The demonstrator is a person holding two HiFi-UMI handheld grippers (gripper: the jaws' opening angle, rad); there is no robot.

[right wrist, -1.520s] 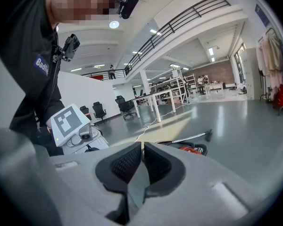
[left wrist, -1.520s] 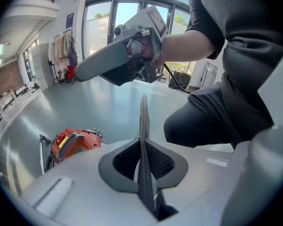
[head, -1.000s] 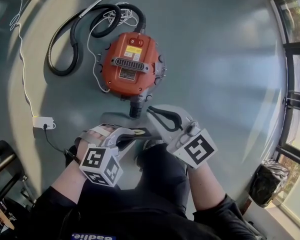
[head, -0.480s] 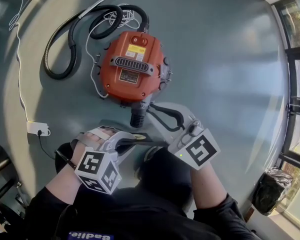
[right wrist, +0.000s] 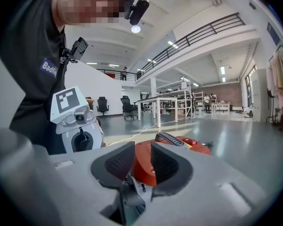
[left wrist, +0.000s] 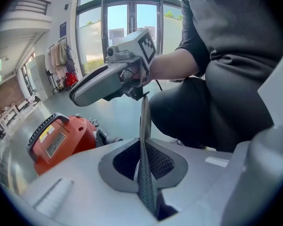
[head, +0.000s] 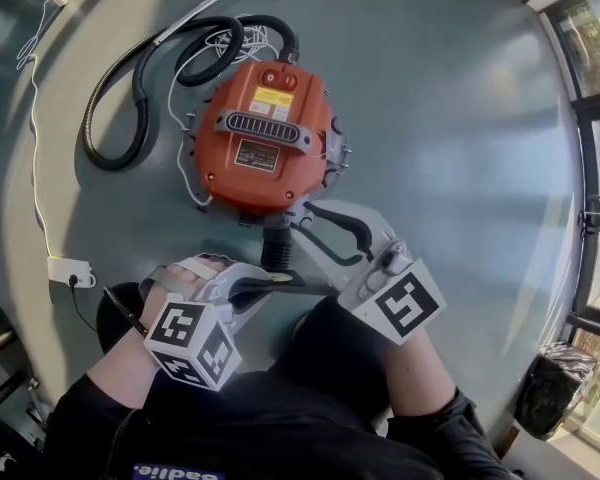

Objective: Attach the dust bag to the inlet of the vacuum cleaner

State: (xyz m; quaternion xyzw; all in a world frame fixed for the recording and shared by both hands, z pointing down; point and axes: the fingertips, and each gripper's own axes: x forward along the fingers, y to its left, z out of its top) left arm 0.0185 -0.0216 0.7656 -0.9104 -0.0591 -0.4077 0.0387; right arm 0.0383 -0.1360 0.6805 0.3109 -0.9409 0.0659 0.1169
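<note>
Both grippers sit lower and nearer the vacuum [head: 265, 138] than a second ago. The inlet [head: 277, 253] is now just ahead of them.

Right gripper [right wrist: 142, 160]: jaws have just been opening and stand about half apart. Nothing is pinched between the pads, and only the orange body shows through the gap.

Left gripper [left wrist: 142, 149]: nearly closed, clamped on a thin fold of the bag [left wrist: 144, 121], dark mesh fabric seen edge-on.

The bag hangs in the air between the two grippers, running from the left jaws up to the right gripper's underside. Can't tell if it catches on anything there. It's not on the inlet yet.

Handling, my read:
- The bag is light and limp and won't hold its mouth open by itself.
- Mesh gives decent friction, so slip is unlikely.
- Pinching loose cloth alone probably lets the opening fold shut.
- Better to take the mouth rim on opposite sides, one gripper each, keep it taut, then push it over the inlet stub.
- The vacuum looks heavy enough to stay put under that push.
</note>
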